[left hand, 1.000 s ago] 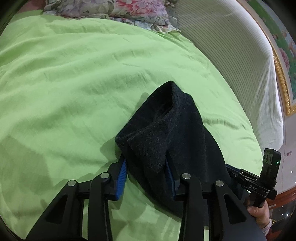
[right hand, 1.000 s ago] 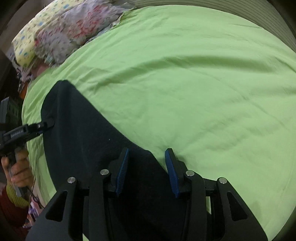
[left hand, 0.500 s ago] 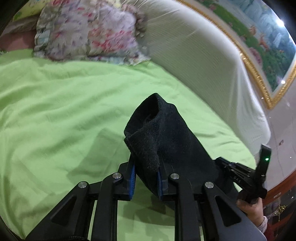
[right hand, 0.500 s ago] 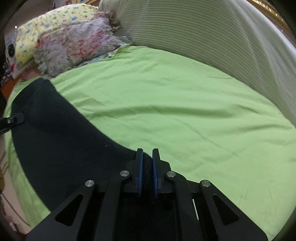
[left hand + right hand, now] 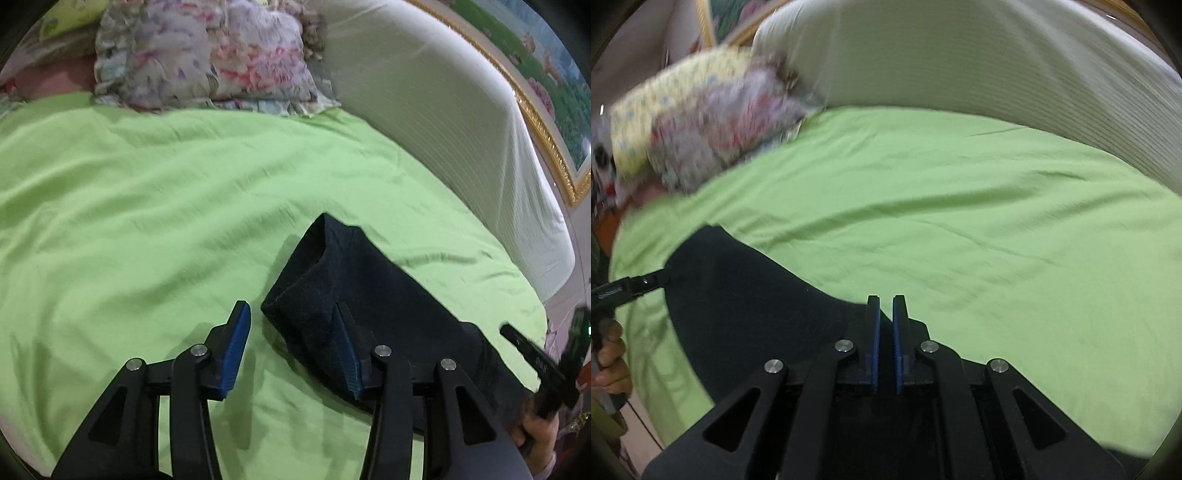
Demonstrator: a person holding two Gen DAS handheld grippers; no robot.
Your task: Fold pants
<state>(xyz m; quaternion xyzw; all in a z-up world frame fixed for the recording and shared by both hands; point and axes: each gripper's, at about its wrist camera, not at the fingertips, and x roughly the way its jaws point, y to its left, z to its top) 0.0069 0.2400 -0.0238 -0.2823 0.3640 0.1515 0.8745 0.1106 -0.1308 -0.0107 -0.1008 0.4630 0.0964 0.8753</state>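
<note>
Green bedsheet [image 5: 155, 206] spreads wide and bare ahead of the black pants [image 5: 373, 295], plenty of open room toward the floral pillow [image 5: 207, 55] at the far edge. Pants lie along the sheet's near edge, white striped headboard [image 5: 436, 110] beyond them. Left gripper [image 5: 291, 332] has just been opening: jaws apart, the folded pant end lying against the right finger, left finger clear of the cloth. Right gripper [image 5: 885, 325], jaws together, pinching the dark pants fabric [image 5: 746, 295] at its edge.
</note>
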